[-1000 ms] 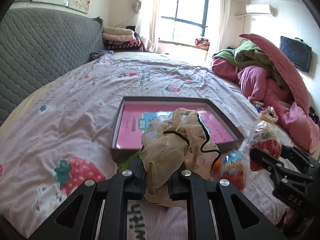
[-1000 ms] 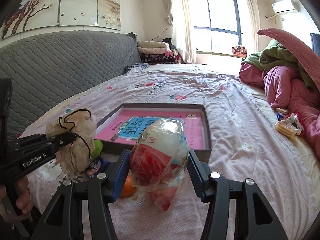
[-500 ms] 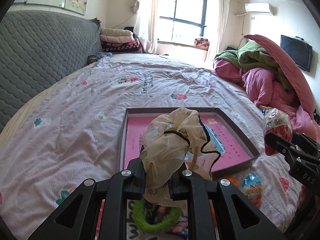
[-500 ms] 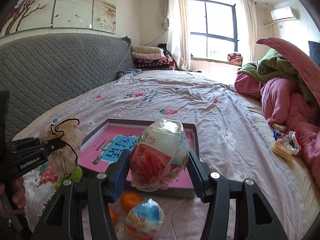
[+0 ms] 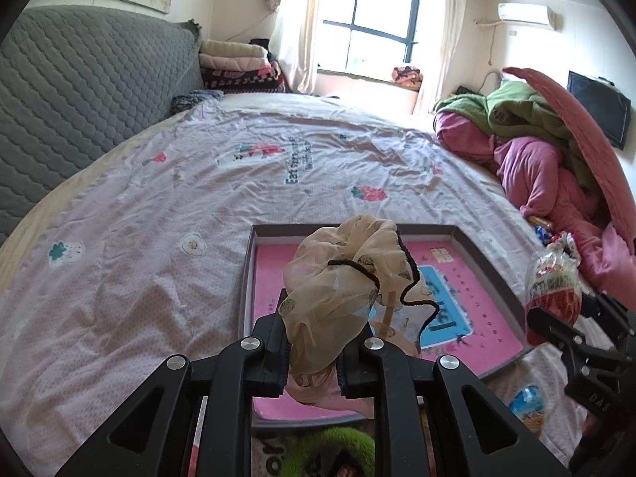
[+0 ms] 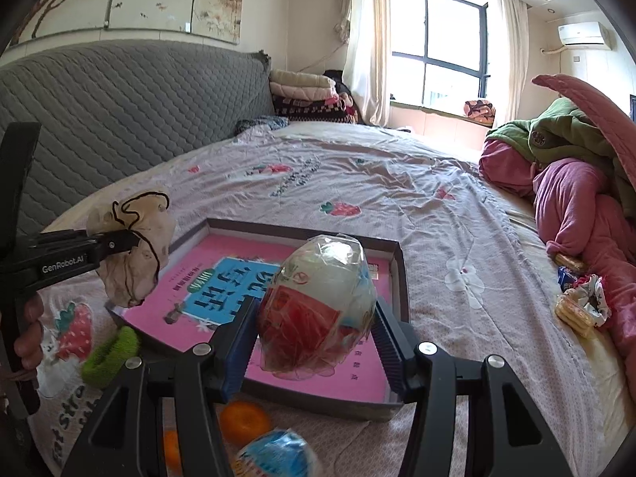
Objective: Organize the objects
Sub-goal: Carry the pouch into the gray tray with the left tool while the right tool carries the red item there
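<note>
My left gripper (image 5: 312, 351) is clamped on a beige sheer scrunchie (image 5: 349, 278) with black trim; the fabric bunches up above the pads, which have just eased slightly apart but still press on it. From the right wrist view the same scrunchie (image 6: 133, 254) hangs over the near left corner of the tray. My right gripper (image 6: 314, 340) is clamped on a plastic-wrapped egg-shaped toy (image 6: 318, 306), red and white under crinkled film, and holds it above the tray's near edge. In the left wrist view that toy (image 5: 552, 282) sits at the right, beyond the tray's right wall.

The tray (image 6: 399, 278) is a shallow dark-walled box with a pink and blue printed floor, lying on a lilac bedsheet (image 5: 159, 206) with strawberry prints. On the sheet in front of the tray lie a green fuzzy hair tie (image 6: 111, 351), two oranges (image 6: 242, 421) and a blue-wrapped egg toy (image 6: 278, 455). A snack pile (image 6: 582, 302) lies well to the right, beside heaped pink and green bedding (image 6: 572, 183). A person's fingers (image 6: 28, 338) grip the left handle.
</note>
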